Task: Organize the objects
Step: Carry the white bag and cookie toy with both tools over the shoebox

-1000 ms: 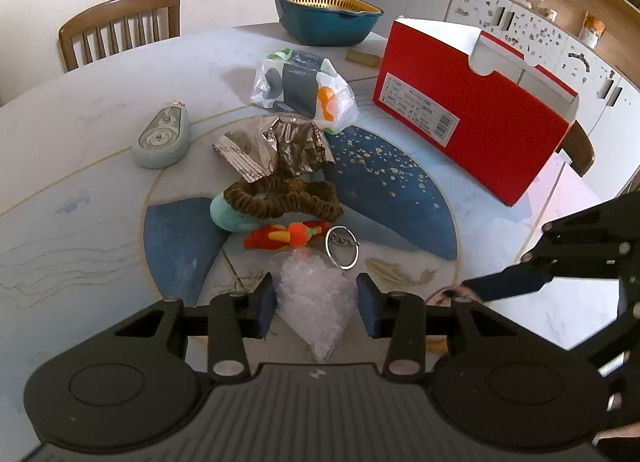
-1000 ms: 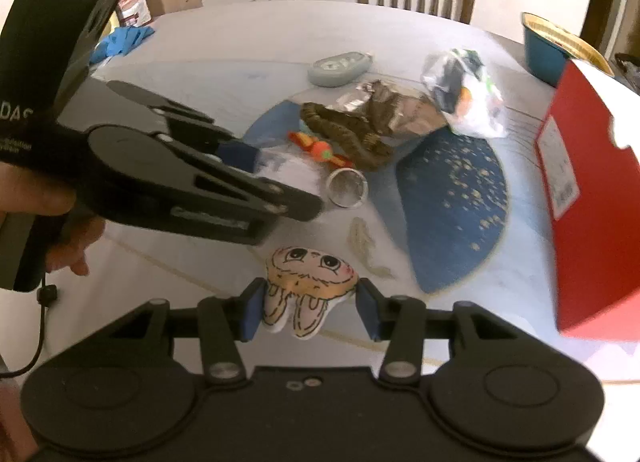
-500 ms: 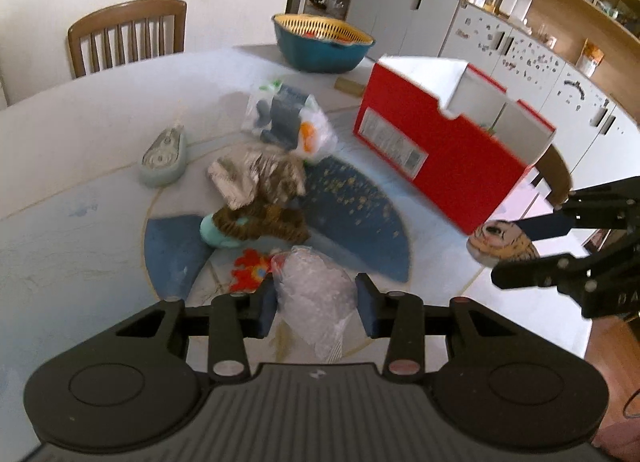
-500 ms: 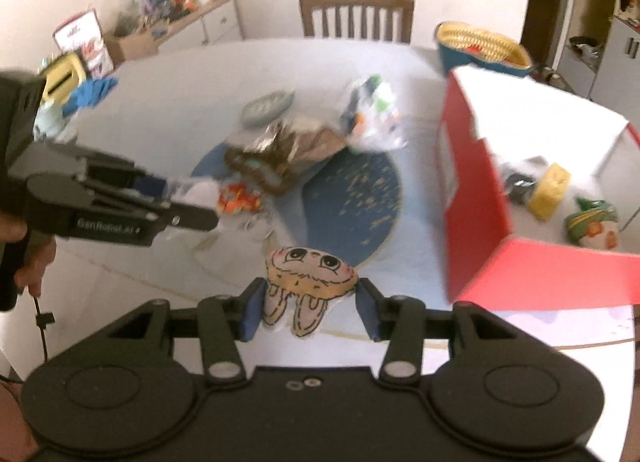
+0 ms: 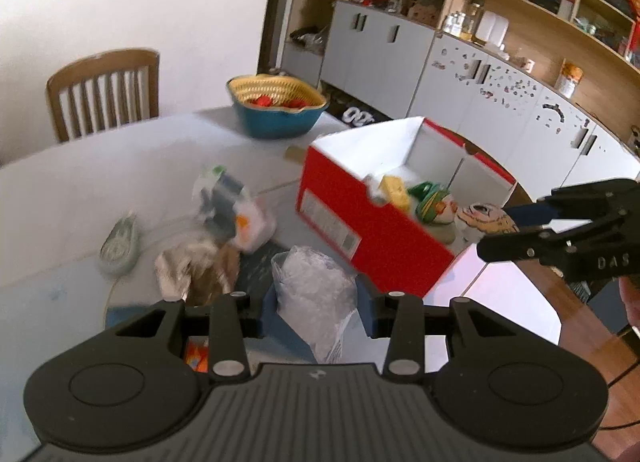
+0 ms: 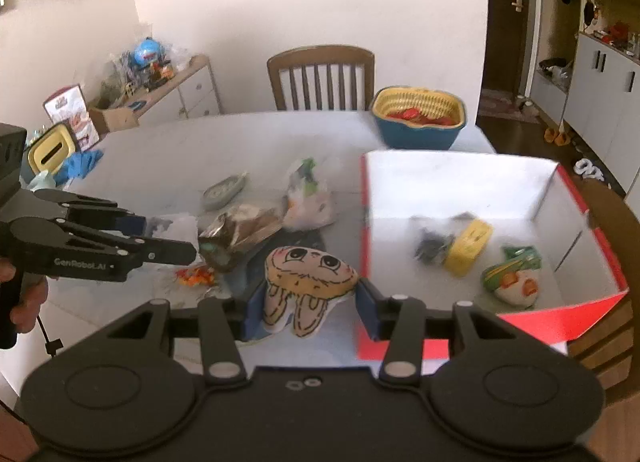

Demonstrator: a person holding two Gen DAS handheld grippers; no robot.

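Both tongs have risen; right tongs (image 6: 308, 312) grip the bunny pouch (image 6: 310, 282).

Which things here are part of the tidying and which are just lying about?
In play:
left gripper, shut on a clear plastic bag
right gripper, shut on a rabbit-face pouch
red box, destination

Lying about:
blue basket
wooden chair

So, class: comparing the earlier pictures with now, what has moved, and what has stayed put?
Both tongs rose off the table and swung toward the red box. The left tongs carried the crinkly clear bag, the right tongs the rabbit-face cushion. Both grips stayed shut; the box, blue basket and table clutter stayed put.
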